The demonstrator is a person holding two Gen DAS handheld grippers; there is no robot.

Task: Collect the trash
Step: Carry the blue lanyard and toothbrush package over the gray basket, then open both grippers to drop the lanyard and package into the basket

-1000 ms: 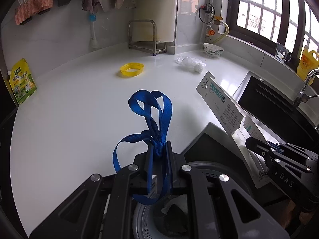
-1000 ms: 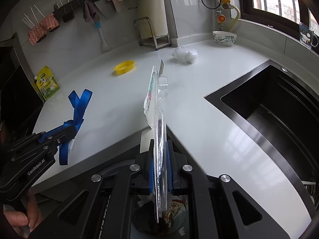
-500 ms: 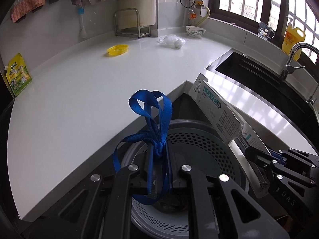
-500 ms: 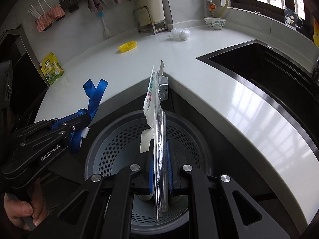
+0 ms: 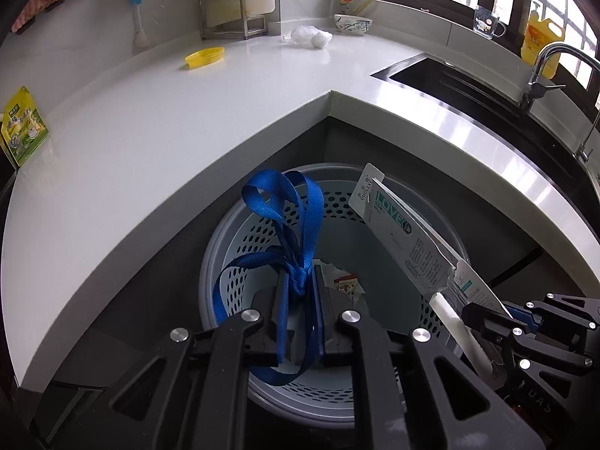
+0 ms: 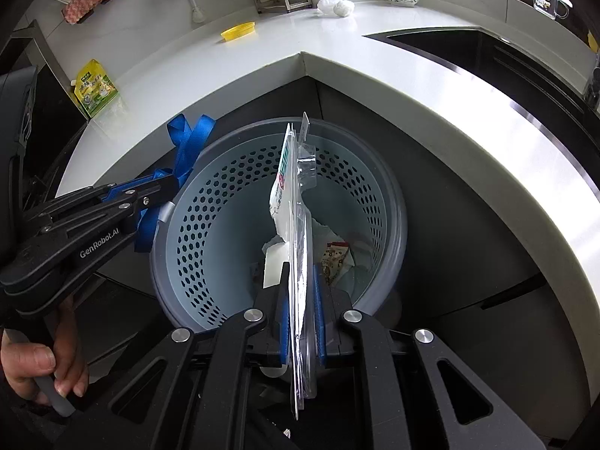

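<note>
Drop-off step: your left gripper [image 5: 299, 292] is clamped on the blue strap [image 5: 285, 202], your right gripper [image 6: 300, 300] on the flat blister pack [image 6: 296, 202] — both above the perforated bin [image 6: 210, 202]. Next move, in my judgement: release both over the opening.

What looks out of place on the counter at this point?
A crumpled plastic bag and a lone yellow lid lie loose on the white countertop. Nothing looks spilled or broken.
</note>
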